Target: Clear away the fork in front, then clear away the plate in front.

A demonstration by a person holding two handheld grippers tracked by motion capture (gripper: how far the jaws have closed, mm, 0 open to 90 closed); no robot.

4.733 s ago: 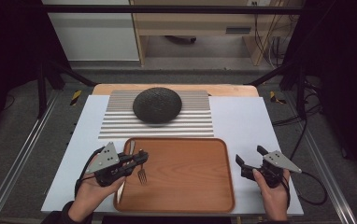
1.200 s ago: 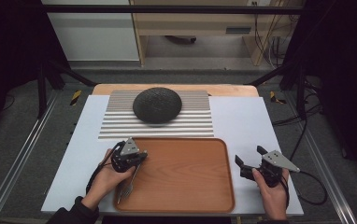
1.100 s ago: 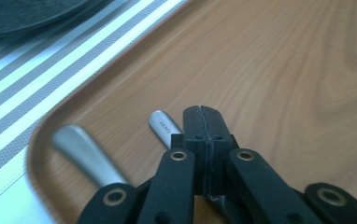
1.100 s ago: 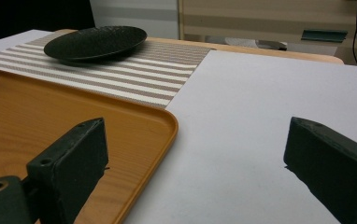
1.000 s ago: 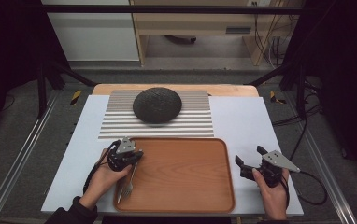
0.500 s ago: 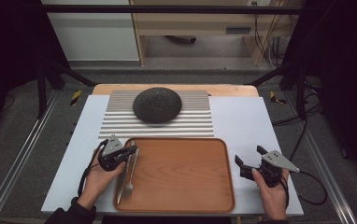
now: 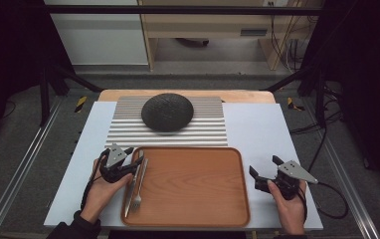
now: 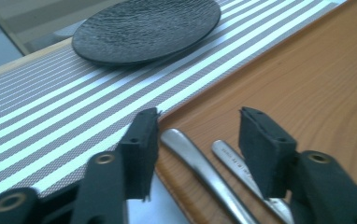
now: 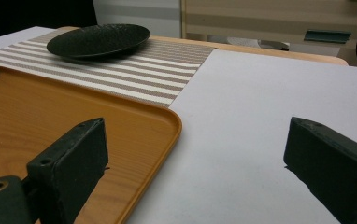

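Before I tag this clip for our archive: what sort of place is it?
Probably a lab bench staged as a dining setting: a striped placemat with a black plate, a wooden tray, metal rails alongside.

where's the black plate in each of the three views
High view: the black plate sits top centre on the striped mat, beyond the wooden tray.
Left gripper view: plate at the top, on the mat, above the open jaws.
Right gripper view: plate at upper left, on the mat.
Shared landmark: the striped mat under the plate.
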